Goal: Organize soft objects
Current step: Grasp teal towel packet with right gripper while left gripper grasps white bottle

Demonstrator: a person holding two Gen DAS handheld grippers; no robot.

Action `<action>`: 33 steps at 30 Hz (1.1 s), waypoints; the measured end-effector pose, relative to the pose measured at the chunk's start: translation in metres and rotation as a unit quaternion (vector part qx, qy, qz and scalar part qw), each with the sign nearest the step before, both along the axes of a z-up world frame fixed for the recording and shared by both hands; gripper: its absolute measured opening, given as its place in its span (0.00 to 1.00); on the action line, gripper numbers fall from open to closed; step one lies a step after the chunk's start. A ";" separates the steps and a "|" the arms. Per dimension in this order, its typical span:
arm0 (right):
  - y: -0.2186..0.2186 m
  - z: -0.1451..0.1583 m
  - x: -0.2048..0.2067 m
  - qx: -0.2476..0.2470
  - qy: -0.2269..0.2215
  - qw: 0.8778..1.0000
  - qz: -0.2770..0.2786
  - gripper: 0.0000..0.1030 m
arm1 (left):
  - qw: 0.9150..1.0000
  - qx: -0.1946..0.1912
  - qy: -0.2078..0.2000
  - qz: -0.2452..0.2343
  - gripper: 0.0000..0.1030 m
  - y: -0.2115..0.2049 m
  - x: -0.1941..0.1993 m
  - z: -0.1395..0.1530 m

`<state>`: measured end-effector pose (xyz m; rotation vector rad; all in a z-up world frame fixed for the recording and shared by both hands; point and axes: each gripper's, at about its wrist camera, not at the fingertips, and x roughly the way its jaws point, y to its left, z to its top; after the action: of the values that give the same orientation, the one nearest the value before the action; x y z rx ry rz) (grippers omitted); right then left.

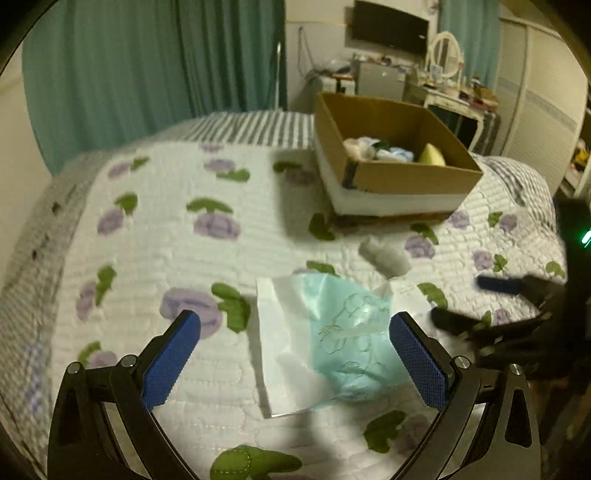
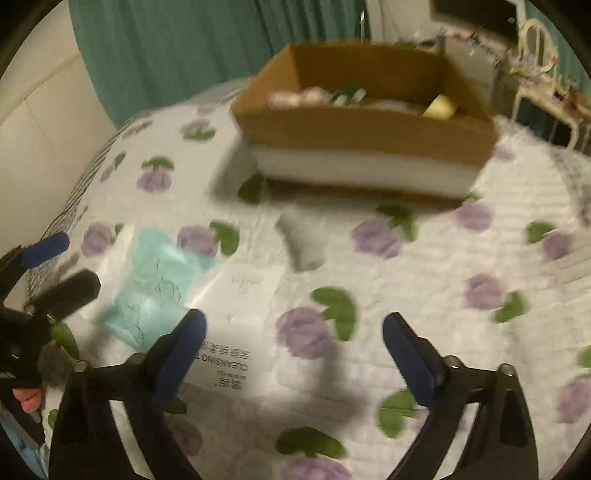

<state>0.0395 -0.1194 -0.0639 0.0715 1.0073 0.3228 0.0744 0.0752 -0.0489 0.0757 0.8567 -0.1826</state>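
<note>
A white-and-teal soft pack of cleansing towels point(image 1: 325, 339) lies on the flowered quilt point(image 1: 166, 258). My left gripper point(image 1: 295, 354) is open just above it, blue pads on either side. The pack also shows in the right wrist view point(image 2: 177, 295), where my right gripper point(image 2: 293, 350) is open and empty over the quilt to its right. A small grey soft object point(image 1: 384, 254) lies beyond the pack, also seen in the right wrist view point(image 2: 301, 240). A cardboard box point(image 1: 413, 177) further back holds several soft items, one of them yellow point(image 1: 432, 155).
The right gripper's body shows at the right edge of the left wrist view point(image 1: 524, 317). Teal curtains point(image 1: 147, 74) hang behind the bed. A dressing table with a mirror point(image 1: 447, 55) and a dark screen point(image 1: 388, 26) stand at the back right.
</note>
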 end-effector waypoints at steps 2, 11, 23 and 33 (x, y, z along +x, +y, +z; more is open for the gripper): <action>0.008 -0.014 0.003 0.014 0.015 1.000 0.015 0.84 | 1.000 -0.008 0.003 0.005 1.00 0.004 0.000 -0.003; 0.049 -0.048 0.003 -0.004 0.028 0.996 0.079 0.53 | 1.000 -0.003 0.006 0.005 1.00 0.000 -0.002 -0.007; 0.003 0.010 -0.027 -0.042 -0.070 0.996 0.027 0.10 | 1.000 0.023 -0.018 0.005 1.00 -0.021 -0.008 0.012; -0.095 0.075 0.006 -0.037 -0.126 0.989 -0.073 0.10 | 0.999 0.015 -0.047 -0.002 1.00 -0.079 0.013 0.042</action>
<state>0.0451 -0.2145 0.0113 0.0370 0.7579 0.1552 0.0871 -0.0039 -0.0070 0.1122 0.7660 -0.1686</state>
